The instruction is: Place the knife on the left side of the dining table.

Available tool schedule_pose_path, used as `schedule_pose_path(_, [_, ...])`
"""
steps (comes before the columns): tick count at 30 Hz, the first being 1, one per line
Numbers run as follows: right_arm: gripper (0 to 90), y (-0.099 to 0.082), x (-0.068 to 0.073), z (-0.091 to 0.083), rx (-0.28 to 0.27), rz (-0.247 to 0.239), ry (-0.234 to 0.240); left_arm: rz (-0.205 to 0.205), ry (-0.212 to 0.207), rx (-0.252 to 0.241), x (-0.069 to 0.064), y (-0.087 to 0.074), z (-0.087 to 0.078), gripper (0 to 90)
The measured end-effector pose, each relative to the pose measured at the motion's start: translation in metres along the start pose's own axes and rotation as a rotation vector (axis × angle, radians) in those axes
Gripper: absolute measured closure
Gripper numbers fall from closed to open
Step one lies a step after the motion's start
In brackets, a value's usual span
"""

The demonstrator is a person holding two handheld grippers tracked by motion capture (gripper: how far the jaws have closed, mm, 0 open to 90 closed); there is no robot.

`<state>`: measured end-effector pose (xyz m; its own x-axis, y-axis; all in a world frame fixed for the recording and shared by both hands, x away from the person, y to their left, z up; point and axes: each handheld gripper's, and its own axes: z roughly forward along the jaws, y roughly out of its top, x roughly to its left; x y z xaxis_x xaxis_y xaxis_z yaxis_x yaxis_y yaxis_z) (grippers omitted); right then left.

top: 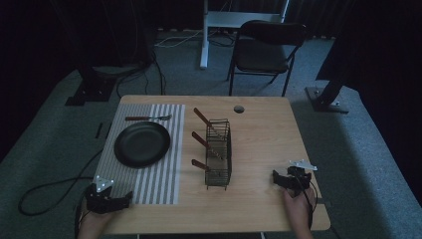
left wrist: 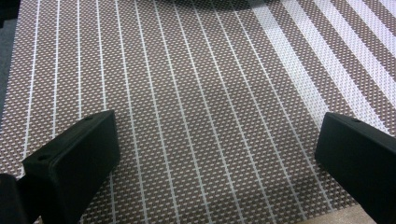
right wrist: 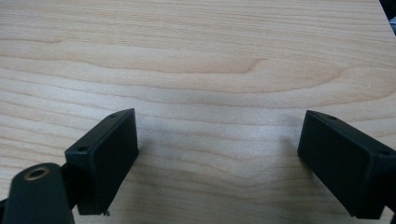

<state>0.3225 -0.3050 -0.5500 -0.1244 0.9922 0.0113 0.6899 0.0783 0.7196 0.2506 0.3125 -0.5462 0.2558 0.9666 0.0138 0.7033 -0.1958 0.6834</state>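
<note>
You are at the start, both grippers, left (top: 115,201) and right (top: 284,180), spread and empty at the near edge; next reach for a knife (top: 201,166) in the rack (top: 219,154).

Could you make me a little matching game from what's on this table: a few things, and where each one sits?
Things:
1. black plate
2. fork
3. wire rack
4. left tool

Places:
A. mid-table, holding wooden-handled utensils
B. open, above the striped placemat's near edge
C. on the placemat's middle
D. on the placemat, beyond the plate

Pairs: 1-C, 2-D, 3-A, 4-B
</note>
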Motion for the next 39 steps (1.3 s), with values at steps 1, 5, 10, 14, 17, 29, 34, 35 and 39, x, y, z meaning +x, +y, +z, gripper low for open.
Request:
schedule_pose_path(1, [11.3,0.0,0.0,0.0,0.0,0.0,0.0,0.0,0.0,0.0,0.0,0.0,0.0,0.5])
schedule_pose_path(5, [11.3,0.0,0.0,0.0,0.0,0.0,0.0,0.0,0.0,0.0,0.0001,0.0,0.0,0.5])
schedule_pose_path(10, [11.2,0.0,0.0,0.0,0.0,0.0,0.0,0.002,-0.001,-0.001,0.0002,-0.0001,0.0,0.5])
schedule_pose_path(14, [11.2,0.0,0.0,0.0,0.0,0.0,0.0,0.003,-0.002,-0.006,0.0002,-0.0007,0.0,0.5])
schedule_pose_path(17, [11.3,0.0,0.0001,0.0,0.0,0.0,0.0,0.003,-0.002,-0.007,0.0002,-0.0007,0.0001,0.5])
schedule_pose_path(29, [11.2,-0.0001,0.0,0.0,0.0,0.0,0.0,0.03,-0.024,0.004,0.0023,0.0018,0.0007,1.3])
schedule_pose_path(34, [11.2,0.0,0.0,0.0,0.0,0.0,0.0,0.035,-0.027,0.012,0.002,0.0031,0.0,2.8])
schedule_pose_path(35, [11.2,0.0,0.0,0.0,0.0,0.0,0.0,0.037,-0.028,0.015,0.0018,0.0034,-0.0004,2.9])
schedule_pose_path(39, [11.2,0.0,0.0,0.0,0.0,0.0,0.0,0.04,-0.035,0.027,0.0007,0.0049,-0.0008,4.2])
